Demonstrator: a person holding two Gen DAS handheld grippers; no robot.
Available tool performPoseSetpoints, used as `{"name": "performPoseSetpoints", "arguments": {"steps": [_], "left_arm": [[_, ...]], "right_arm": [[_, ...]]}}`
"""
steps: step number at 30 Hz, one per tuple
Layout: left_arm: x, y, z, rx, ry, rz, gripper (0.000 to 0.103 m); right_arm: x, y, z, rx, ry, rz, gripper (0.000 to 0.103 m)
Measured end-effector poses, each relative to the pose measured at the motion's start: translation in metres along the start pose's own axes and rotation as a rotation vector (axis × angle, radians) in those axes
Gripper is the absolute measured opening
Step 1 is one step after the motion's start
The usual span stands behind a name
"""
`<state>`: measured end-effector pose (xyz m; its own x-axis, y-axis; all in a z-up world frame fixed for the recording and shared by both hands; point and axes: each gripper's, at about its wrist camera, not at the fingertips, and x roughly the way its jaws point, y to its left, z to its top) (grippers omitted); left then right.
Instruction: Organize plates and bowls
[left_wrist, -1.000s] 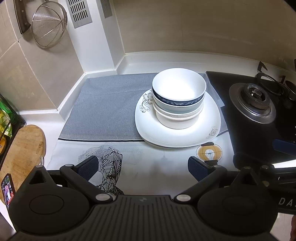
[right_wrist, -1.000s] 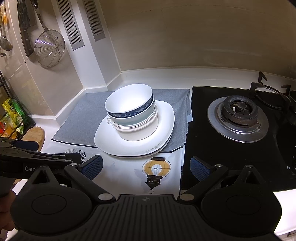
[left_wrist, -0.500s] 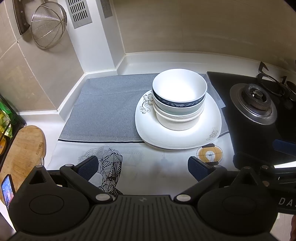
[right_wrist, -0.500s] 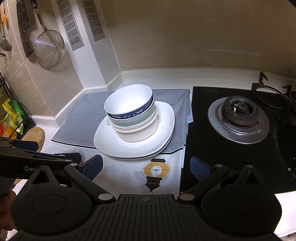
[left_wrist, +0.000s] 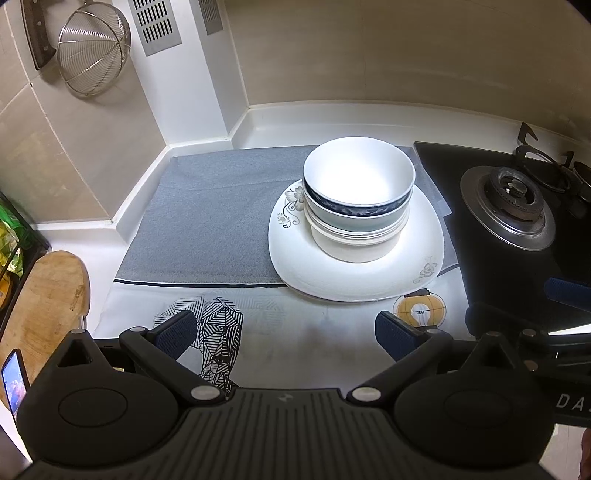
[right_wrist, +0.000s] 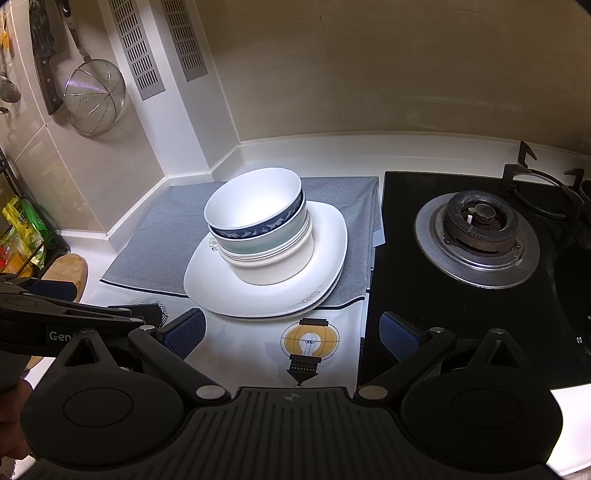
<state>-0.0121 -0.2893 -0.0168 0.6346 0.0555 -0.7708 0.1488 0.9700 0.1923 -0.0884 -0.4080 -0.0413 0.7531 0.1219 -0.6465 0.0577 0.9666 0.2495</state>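
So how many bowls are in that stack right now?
About 4, by the rims: blue-banded bowl on top, a pale green one under it, thin white rims next, and a cream bowl at the bottom on the plate. Nesting may hide more.

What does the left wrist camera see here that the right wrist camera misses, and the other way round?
Only the left view shows the phone screen and the geometric print. Only the right view shows the cleaver on the wall and a second plate edge under the top plate. Both show the stacked bowls on the plate, the strainer, the burner and the lightbulb print.
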Motion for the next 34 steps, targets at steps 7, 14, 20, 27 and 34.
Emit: {"name": "performPoseSetpoints", "arguments": {"steps": [7, 14, 20, 27, 34], "left_arm": [[0.0005, -0.0001, 0.0006, 0.0, 0.0, -0.001, 0.103], [0.0015, -0.0002, 0.0013, 0.001, 0.001, 0.0, 0.102], [0.0021, -0.0003, 0.0019, 0.003, 0.003, 0.001, 0.103], [0.0023, -0.0013, 0.0014, 0.004, 0.007, -0.002, 0.102], [0.0087, 0.0026, 0.0053, 0.005, 0.012, -0.017, 0.102]], "right_arm": [[0.0007, 0.0001, 0.0, 0.001, 0.0, -0.001, 0.101], [0.0018, -0.0003, 0.0003, 0.001, 0.0, 0.0, 0.101], [0.0037, -0.0018, 0.002, 0.001, 0.002, 0.001, 0.101], [0.0061, -0.0025, 0.0033, 0.003, 0.006, 0.0, 0.1], [0.0079, -0.0028, 0.004, 0.003, 0.01, -0.003, 0.101]]}}
